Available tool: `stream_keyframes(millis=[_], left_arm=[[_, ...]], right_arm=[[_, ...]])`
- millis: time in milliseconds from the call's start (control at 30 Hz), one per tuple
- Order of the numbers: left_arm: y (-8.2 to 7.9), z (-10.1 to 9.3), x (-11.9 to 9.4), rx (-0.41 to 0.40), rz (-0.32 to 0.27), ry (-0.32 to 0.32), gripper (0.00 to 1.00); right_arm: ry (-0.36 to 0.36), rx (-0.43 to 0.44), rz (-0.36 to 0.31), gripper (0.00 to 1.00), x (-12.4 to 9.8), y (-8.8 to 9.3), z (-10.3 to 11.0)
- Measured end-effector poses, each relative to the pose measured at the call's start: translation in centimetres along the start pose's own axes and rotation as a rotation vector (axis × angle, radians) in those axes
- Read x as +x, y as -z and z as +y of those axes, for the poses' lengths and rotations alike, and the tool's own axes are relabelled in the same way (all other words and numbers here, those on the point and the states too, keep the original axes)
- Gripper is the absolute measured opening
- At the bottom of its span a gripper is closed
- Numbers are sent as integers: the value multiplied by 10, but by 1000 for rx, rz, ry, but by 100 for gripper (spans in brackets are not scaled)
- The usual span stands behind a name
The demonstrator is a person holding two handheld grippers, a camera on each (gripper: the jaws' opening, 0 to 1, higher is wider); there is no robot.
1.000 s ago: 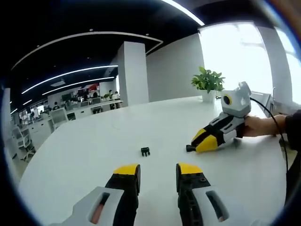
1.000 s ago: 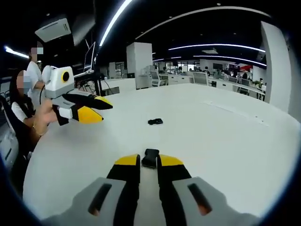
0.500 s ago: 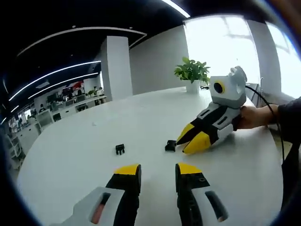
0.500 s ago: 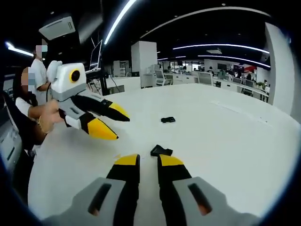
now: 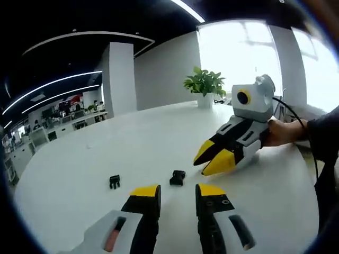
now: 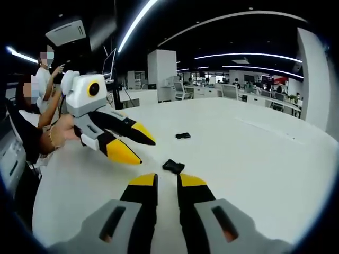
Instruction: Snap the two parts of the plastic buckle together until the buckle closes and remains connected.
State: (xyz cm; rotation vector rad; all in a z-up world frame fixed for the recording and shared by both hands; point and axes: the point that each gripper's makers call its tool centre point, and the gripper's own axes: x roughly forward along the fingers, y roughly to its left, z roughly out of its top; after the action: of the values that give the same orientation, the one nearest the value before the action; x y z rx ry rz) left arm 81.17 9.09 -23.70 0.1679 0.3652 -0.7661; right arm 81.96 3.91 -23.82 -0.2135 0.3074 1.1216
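- Left gripper view: the left gripper (image 5: 177, 192) hovers low over the white table (image 5: 79, 174), jaws parted and holding nothing. One black buckle part (image 5: 177, 177) lies just ahead of its tips; the other buckle part (image 5: 114, 181) sits off to the left, apart from the first. The right gripper (image 5: 213, 157), held in a person's hand (image 5: 278, 132), reaches in from the right, jaws spread and empty, tips near the closer piece. A potted plant (image 5: 204, 86) stands far behind.
- Right gripper view: the right gripper (image 6: 166, 180) has its jaws slightly apart, clasping nothing. One black buckle part (image 6: 173, 166) rests just beyond its tips; the other buckle part (image 6: 183, 136) lies farther ahead. The left gripper (image 6: 139, 147) enters from the left, jaws splayed.
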Motion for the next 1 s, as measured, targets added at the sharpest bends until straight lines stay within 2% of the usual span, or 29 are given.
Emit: stream_keyframes(millis=[300, 533, 833, 1000], left_arm=[[2, -2, 17, 42, 33, 33, 25], [3, 2, 27, -4, 35, 48, 24], [3, 1, 33, 11, 45, 64, 22], [5, -1, 37, 6, 76, 73, 20]], right_arm=[[17, 0, -13, 14, -9, 0, -12], [19, 5, -19, 14, -14, 0, -17], [22, 19, -26, 14, -16, -3, -25], [27, 4, -26, 14, -17, -8, -28]])
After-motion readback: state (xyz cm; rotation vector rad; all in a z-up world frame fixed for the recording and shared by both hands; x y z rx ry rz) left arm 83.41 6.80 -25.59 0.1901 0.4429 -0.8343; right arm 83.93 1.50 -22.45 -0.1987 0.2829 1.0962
